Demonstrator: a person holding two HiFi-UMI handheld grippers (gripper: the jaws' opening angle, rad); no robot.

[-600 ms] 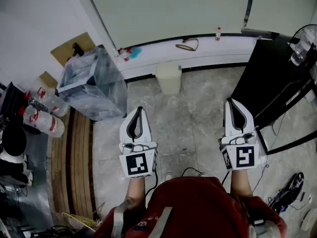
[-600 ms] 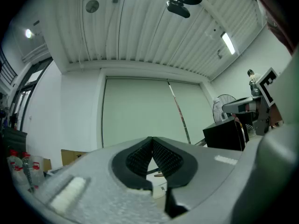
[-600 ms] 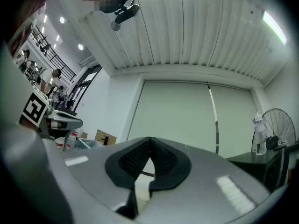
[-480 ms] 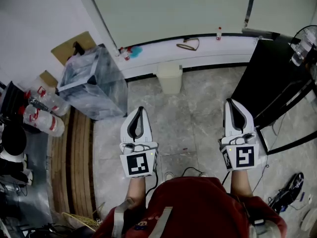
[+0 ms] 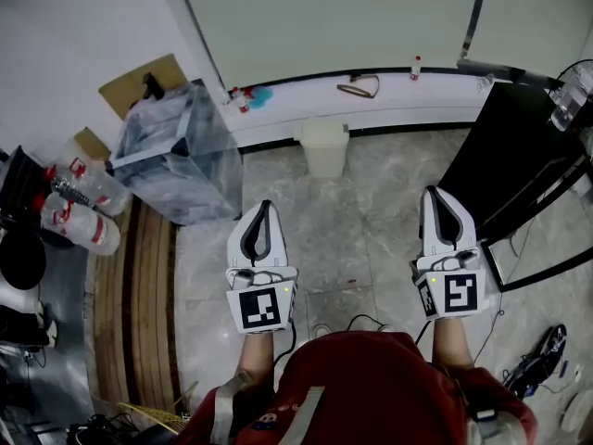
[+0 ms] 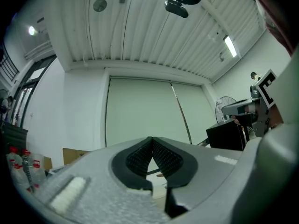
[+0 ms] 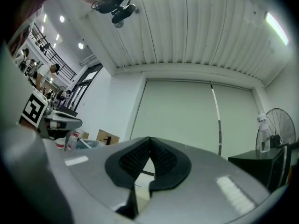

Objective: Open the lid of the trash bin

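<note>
Fingers (image 6: 136, 161) of our left gripper (image 5: 263, 207) meet at their tips on nothing, as do those of our right gripper (image 5: 436, 193). Little has changed in the last half second: both grippers hang side by side as before, so we judge the approach not begun. The small cream plastic trash bin (image 5: 326, 148) stands upright on the grey floor (image 5: 371, 216) by the pale wall (image 5: 324, 35), well ahead of both, with its long axis vertical and its lid (image 5: 324, 130) shut, facing up.

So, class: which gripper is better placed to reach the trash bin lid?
Probably left. The left gripper is nearer the trash bin; the right gripper is further aside. Both are shut and empty.
</note>
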